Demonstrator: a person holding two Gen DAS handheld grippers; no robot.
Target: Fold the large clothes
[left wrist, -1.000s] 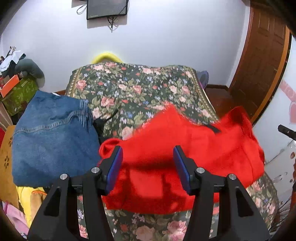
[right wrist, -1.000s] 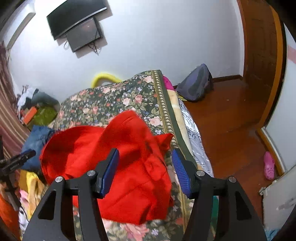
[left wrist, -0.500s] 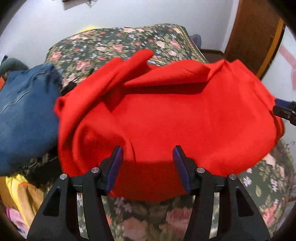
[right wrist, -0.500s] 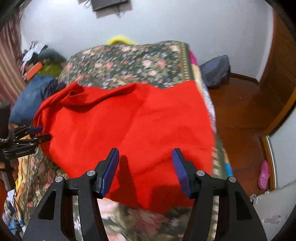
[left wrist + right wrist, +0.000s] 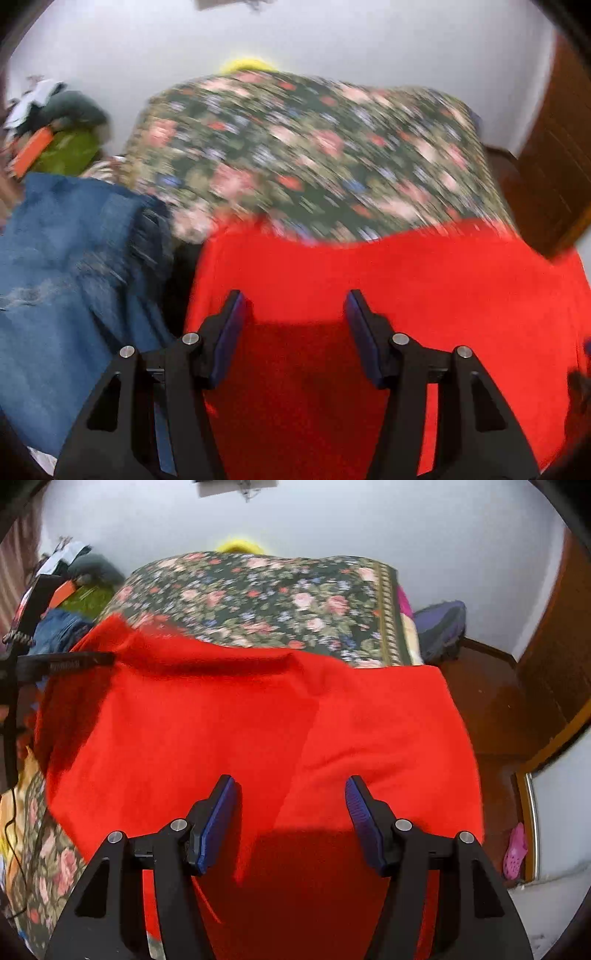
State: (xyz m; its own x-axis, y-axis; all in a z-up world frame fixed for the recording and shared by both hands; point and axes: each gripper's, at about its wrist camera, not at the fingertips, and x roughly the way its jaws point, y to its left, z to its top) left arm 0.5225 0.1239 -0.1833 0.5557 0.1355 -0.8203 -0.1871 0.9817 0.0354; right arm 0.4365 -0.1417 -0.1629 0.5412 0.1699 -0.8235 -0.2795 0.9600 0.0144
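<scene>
A large red garment (image 5: 388, 280) lies spread over the near end of the floral bed (image 5: 314, 147); the left wrist view is motion-blurred. It also fills the right wrist view (image 5: 240, 731), with a fold ridge along its far edge. My left gripper (image 5: 293, 306) is open and empty just above the red cloth near its left edge. My right gripper (image 5: 291, 794) is open and empty above the cloth's near right part. The left gripper's finger (image 5: 62, 662) shows at the garment's far left in the right wrist view.
Folded blue jeans (image 5: 66, 266) lie left of the red garment. Clutter with a green box (image 5: 66, 151) stands at the far left. A purple backpack (image 5: 439, 627) sits on the wooden floor right of the bed, a pink shoe (image 5: 515, 845) near the door.
The red garment has gone from bunched to spread flat over the bed's near end. Both grippers have stayed open and moved over the cloth; the left camera has swung upward.
</scene>
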